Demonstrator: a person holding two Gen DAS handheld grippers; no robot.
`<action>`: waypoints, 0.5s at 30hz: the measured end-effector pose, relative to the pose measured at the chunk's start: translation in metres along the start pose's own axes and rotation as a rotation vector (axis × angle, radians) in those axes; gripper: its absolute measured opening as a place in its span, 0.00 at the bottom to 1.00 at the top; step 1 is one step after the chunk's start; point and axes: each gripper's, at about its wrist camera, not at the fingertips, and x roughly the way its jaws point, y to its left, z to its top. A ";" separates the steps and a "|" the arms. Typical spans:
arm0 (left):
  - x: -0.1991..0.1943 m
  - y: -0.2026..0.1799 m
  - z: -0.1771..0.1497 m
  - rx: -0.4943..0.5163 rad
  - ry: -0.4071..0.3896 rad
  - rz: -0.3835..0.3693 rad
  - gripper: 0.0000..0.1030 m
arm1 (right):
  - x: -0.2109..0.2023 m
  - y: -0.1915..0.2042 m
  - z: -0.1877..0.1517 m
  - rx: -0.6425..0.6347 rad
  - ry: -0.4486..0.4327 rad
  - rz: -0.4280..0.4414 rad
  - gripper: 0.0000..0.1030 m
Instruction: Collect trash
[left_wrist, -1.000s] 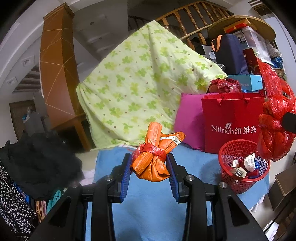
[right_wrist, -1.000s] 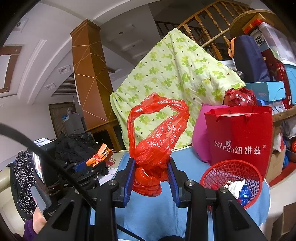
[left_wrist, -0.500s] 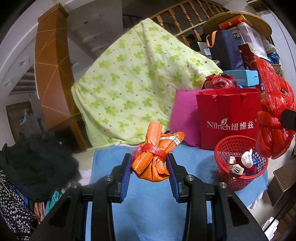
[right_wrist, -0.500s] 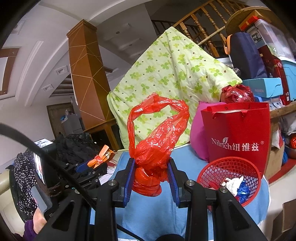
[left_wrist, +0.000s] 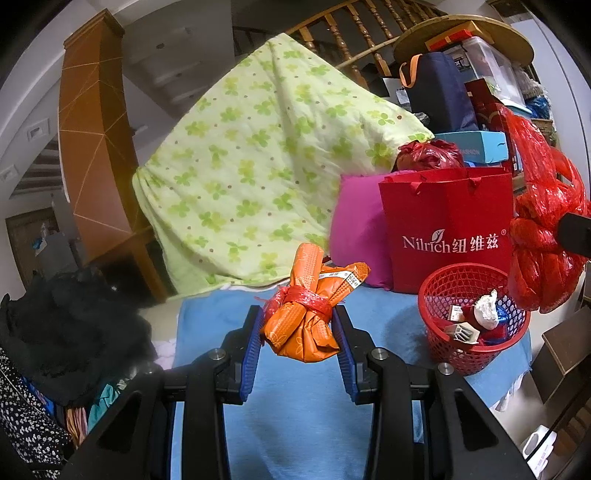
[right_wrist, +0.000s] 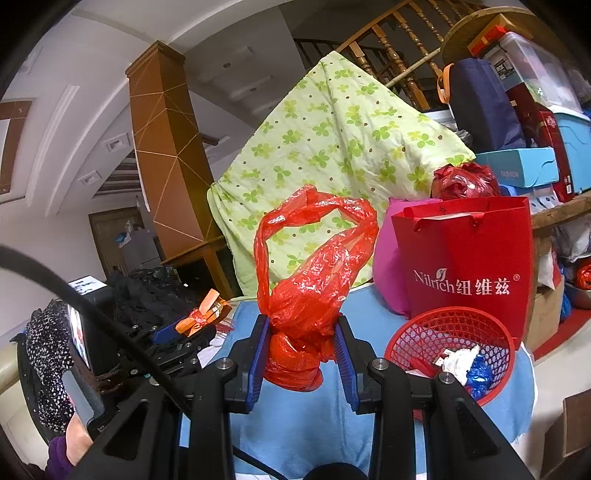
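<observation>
My left gripper is shut on an orange wrapper bundle tied with a red band, held above the blue cloth. My right gripper is shut on a crumpled red plastic bag, also above the cloth. A red mesh basket with several scraps of trash stands to the right of both grippers; it also shows in the right wrist view. The red bag also shows at the right edge of the left wrist view, above the basket's far right side. The orange bundle shows far left in the right wrist view.
A red Nilrich paper bag and a pink cushion stand behind the basket. A green clover-print quilt drapes behind the table. Dark clothes pile at the left. Boxes and bags stack at the back right.
Both grippers have shifted slightly left and lower, so the basket and red paper bag sit a little further left in view. Both holds are unchanged.
</observation>
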 end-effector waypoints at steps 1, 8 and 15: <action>0.000 0.000 0.000 0.000 0.002 -0.004 0.38 | 0.000 -0.002 0.000 0.003 0.000 -0.001 0.36; 0.002 -0.006 0.000 0.008 0.008 -0.014 0.38 | -0.003 -0.006 -0.002 0.015 -0.001 -0.012 0.36; 0.004 -0.011 -0.002 0.022 0.015 -0.022 0.38 | -0.005 -0.012 -0.003 0.029 0.002 -0.024 0.36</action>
